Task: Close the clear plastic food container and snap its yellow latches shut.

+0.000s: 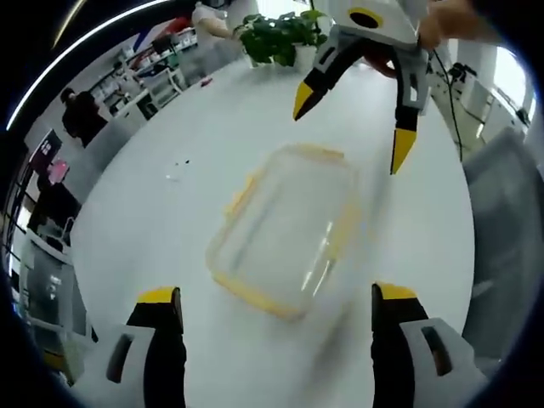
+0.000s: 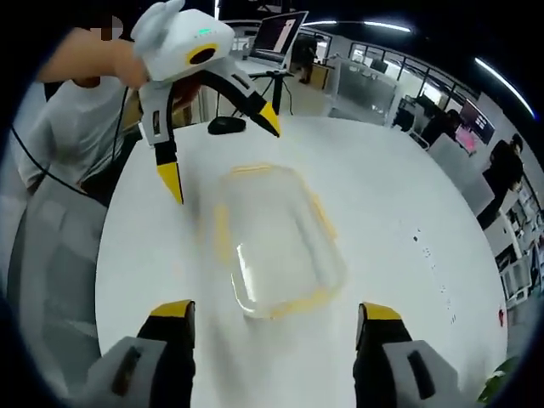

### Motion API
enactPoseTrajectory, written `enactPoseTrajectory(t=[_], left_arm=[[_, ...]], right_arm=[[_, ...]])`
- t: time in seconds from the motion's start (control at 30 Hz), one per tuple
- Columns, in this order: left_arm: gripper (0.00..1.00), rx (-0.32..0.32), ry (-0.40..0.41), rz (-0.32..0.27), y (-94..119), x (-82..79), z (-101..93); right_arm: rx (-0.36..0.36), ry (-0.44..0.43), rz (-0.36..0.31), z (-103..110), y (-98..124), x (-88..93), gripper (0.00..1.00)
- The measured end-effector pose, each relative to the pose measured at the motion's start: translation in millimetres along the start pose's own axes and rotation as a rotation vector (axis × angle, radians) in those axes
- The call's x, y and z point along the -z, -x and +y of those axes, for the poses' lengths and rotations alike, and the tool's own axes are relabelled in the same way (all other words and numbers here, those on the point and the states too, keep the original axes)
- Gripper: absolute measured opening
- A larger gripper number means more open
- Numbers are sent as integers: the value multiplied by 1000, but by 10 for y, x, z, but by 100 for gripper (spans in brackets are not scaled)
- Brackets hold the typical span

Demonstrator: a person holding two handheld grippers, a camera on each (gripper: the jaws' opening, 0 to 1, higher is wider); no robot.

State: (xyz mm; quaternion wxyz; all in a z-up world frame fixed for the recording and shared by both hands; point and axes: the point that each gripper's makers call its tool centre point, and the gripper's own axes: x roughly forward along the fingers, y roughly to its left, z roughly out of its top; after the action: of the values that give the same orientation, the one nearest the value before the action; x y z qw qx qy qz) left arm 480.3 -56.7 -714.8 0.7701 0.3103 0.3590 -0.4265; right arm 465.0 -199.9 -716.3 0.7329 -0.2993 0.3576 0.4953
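White table [image 1: 425, 229], blurred clear container [image 1: 285, 229].

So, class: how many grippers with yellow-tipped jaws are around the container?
2. The left gripper hangs open on one side of the clear container, the right gripper open on the opposite side.

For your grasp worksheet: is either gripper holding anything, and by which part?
Nothing is held. The left gripper and right gripper hover open above the container.
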Motion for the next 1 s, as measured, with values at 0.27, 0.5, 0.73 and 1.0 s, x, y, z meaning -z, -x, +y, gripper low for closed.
enactPoseTrajectory(t=[0.27, 0.5, 0.73, 1.0], left_arm=[[90, -12, 66, -31, 99, 50, -94], [90, -30, 92, -56, 214, 72, -171], [89, -45, 114, -78, 321, 123, -241], [89, -58, 151, -106, 421, 216, -377]], right_arm=[[29, -39, -28, 49, 140, 43, 75], [54, -77, -46, 105, 252, 171, 75], [66, -113, -76, 279, 304, 238, 74], [87, -150, -129, 417, 392, 257, 75]])
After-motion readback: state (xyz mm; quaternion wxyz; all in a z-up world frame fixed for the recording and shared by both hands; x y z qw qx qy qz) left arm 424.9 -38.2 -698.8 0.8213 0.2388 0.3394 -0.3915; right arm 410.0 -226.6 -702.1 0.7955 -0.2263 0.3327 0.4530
